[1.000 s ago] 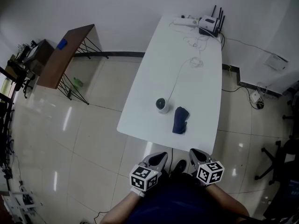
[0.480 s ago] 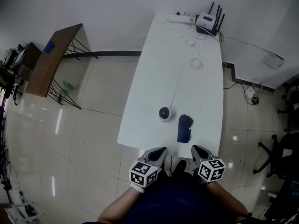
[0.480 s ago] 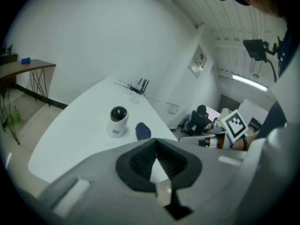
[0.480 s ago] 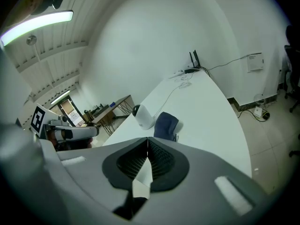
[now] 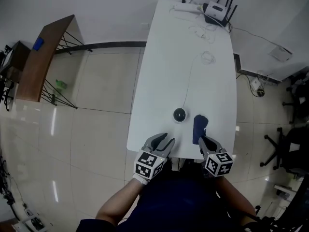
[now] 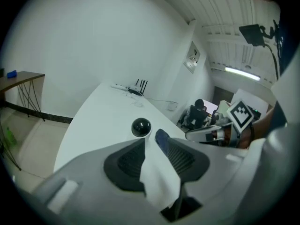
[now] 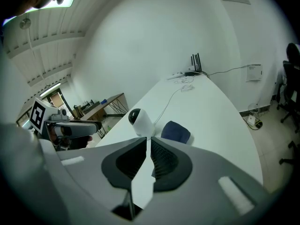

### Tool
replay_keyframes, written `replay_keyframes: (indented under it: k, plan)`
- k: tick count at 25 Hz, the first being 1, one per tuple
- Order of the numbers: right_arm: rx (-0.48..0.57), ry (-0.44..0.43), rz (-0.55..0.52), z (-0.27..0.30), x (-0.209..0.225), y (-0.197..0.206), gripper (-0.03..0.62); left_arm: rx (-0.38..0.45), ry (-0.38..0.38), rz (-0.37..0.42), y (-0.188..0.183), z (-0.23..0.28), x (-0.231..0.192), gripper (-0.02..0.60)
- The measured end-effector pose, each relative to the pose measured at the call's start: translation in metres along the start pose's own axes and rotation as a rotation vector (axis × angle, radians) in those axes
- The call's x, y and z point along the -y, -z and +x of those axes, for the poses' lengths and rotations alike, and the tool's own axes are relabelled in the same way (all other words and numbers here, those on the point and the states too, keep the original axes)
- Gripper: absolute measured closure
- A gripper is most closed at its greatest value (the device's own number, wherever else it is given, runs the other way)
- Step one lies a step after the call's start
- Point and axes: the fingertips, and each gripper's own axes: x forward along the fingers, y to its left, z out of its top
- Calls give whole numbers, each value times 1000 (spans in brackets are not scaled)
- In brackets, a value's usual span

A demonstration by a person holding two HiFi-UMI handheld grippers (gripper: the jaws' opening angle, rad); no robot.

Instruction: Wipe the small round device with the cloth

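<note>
At the table's [image 5: 159, 71] near edge the left gripper [image 5: 164, 138] has just been opening, with nothing between its jaws. Just beyond sits the small round device [image 5: 179, 114], hard and probably light enough to skid. Right of it lies the cloth [image 5: 199, 128], soft, best pinched at a fold. The right gripper [image 5: 205, 140] is closed and empty.

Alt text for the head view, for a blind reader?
Seen from above, a small round device and a dark blue cloth lie side by side, apart, near the close end of a white table. Below them the left gripper, its empty jaws just opening, and the shut right gripper are at the table's edge.
</note>
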Motion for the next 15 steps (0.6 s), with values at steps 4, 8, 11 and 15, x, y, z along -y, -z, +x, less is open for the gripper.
replay_keyframes:
  k: [4,8,11,15]
  plan:
    - [-81,14,-60,17,3,-1,480,-27,-8,64,3,15,-19,403]
    - [-165,44,-86,32,25,3,418,-56,-27,138,7,33,-34,399]
    - [-213,59,-119,49,35,7,385,-75,-55,148,6,43,-43,397]
    - [-282,79,-183,75,41,22,322,-92,-89,132,6,50,-42,397]
